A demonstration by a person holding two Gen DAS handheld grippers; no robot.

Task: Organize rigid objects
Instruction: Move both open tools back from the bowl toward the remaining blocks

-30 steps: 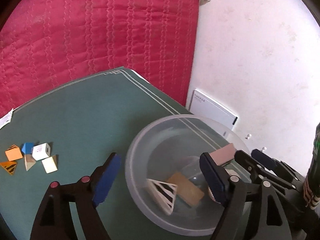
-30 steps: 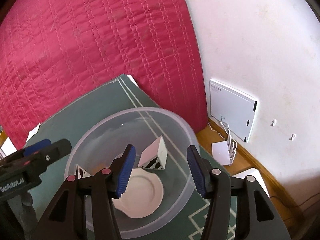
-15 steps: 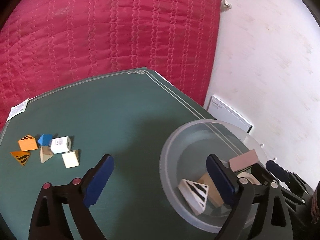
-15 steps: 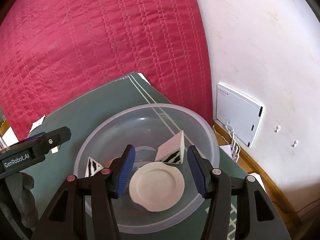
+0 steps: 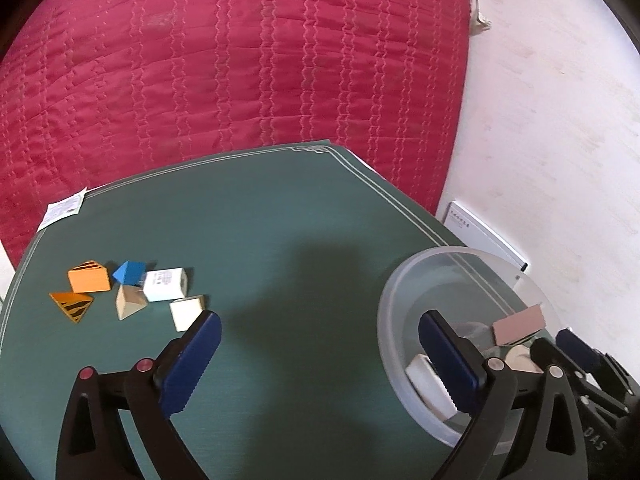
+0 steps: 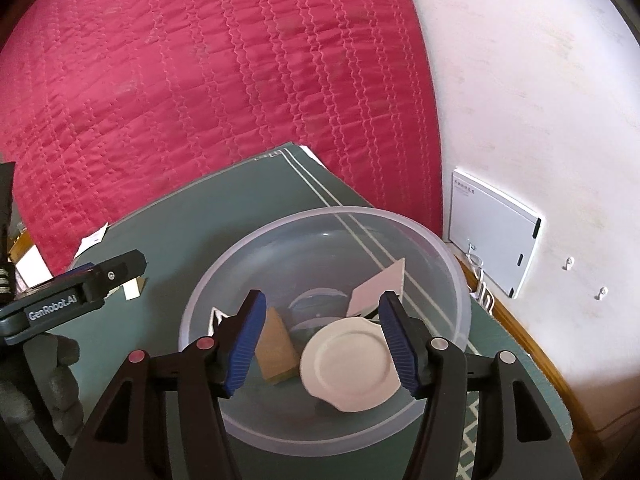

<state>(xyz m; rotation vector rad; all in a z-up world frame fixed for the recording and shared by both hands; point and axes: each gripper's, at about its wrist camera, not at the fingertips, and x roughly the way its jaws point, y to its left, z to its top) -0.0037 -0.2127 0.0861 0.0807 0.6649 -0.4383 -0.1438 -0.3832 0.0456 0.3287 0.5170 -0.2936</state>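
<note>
A room in a home

A red quilt (image 5: 240, 72) hangs or lies behind a table (image 5: 280, 248) with a green cloth. The wall (image 6: 540, 100) is plain white plaster, with a white box (image 6: 494, 232) leaning on it above a wooden floor (image 6: 548, 364).

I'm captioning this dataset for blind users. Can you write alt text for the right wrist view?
The open right gripper hovers over a clear plastic bowl holding a small white plate, a tan wedge and striped blocks, on a green mat before a red quilt.
</note>
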